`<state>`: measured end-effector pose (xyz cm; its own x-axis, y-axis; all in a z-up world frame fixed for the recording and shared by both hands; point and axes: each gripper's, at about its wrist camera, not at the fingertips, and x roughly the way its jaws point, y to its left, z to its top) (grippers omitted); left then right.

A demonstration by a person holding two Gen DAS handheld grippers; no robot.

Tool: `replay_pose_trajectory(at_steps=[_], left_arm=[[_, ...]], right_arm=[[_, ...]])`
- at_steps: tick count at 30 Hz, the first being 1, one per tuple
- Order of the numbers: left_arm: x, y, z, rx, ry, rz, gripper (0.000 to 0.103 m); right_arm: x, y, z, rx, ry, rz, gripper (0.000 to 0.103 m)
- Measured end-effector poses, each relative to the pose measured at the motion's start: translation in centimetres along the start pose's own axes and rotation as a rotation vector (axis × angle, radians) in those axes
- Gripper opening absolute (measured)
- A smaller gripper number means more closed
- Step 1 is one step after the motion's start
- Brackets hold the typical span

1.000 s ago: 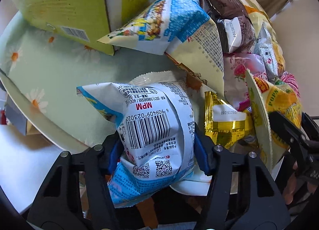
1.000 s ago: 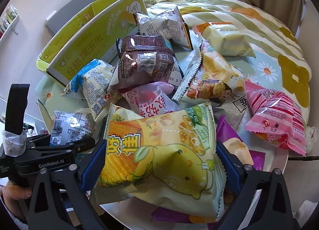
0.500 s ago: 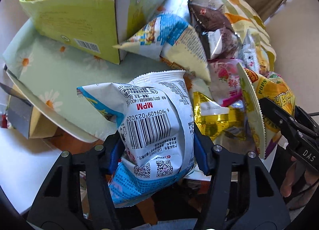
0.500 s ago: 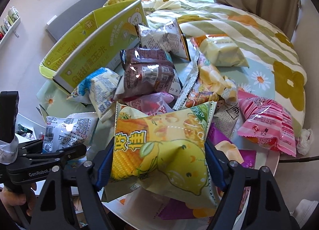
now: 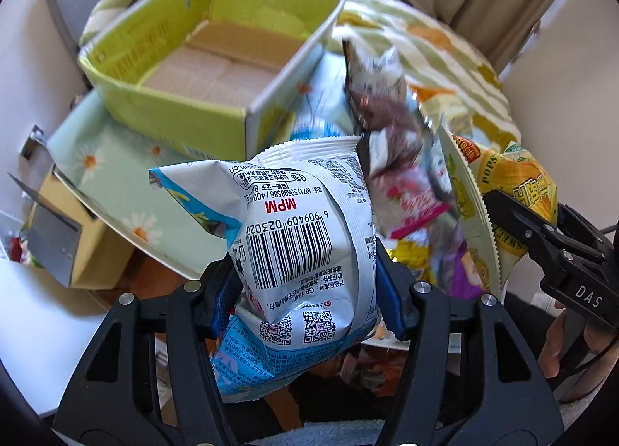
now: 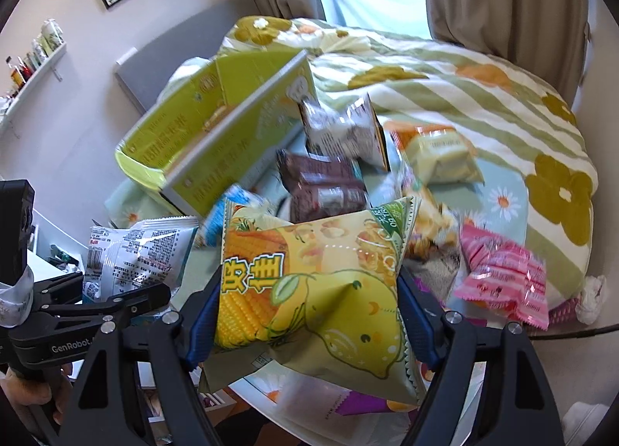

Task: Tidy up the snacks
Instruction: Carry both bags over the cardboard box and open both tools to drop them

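Two bags are held off the table: a white bag (image 5: 305,248) (barcode side up) is pinched by the left gripper (image 5: 305,302), a yellow bag (image 6: 309,283) by the right gripper (image 6: 309,314). Beyond, loose snacks (image 6: 325,186) are heaped beside an open green box (image 5: 216,62).

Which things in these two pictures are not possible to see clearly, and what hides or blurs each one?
- Front design of the white and blue snack bag, left wrist view: only its barcode side faces the camera.
- Brown snack packets, both views: motion blur, print unreadable.
- Purple packet, right wrist view: covered by the yellow corn snack bag.
- Far inside corner of the green cardboard box, right wrist view: hidden by its near wall.
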<state>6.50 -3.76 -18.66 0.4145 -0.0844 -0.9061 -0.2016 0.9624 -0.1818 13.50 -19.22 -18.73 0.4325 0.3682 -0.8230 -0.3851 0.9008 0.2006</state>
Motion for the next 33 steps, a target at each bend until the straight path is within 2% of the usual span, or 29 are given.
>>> replay_pose_trajectory(at_steps=[4, 9, 17, 24, 30, 33], left_arm=[[-2.1, 0.0, 1.7, 0.004, -0.047, -0.014, 0.057], [-4.6, 0.8, 5.3, 0.014, -0.117, -0.031, 0.057], [-5.0, 4.2, 13.5, 0.078, -0.175, -0.056, 0.057], [-1.9, 8.3, 22.3, 0.163, -0.146, -0.068, 0.057], [2.8, 10.6, 29.4, 0.257, -0.086, -0.078, 0.057], [6.5, 11.3, 32.4, 0.309, -0.037, -0.094, 0.057]], right_arm=[[-1.5, 0.8, 2.0, -0.022, -0.041, 0.005, 0.077], [-2.7, 2.2, 5.2, -0.037, -0.096, 0.021, 0.077], [-1.9, 5.1, 11.7, -0.016, -0.177, -0.032, 0.077], [2.5, 7.3, 18.3, 0.076, -0.181, -0.078, 0.077], [6.5, 8.8, 22.1, 0.182, -0.15, -0.101, 0.077], [8.9, 9.2, 23.4, 0.233, -0.125, -0.123, 0.077]])
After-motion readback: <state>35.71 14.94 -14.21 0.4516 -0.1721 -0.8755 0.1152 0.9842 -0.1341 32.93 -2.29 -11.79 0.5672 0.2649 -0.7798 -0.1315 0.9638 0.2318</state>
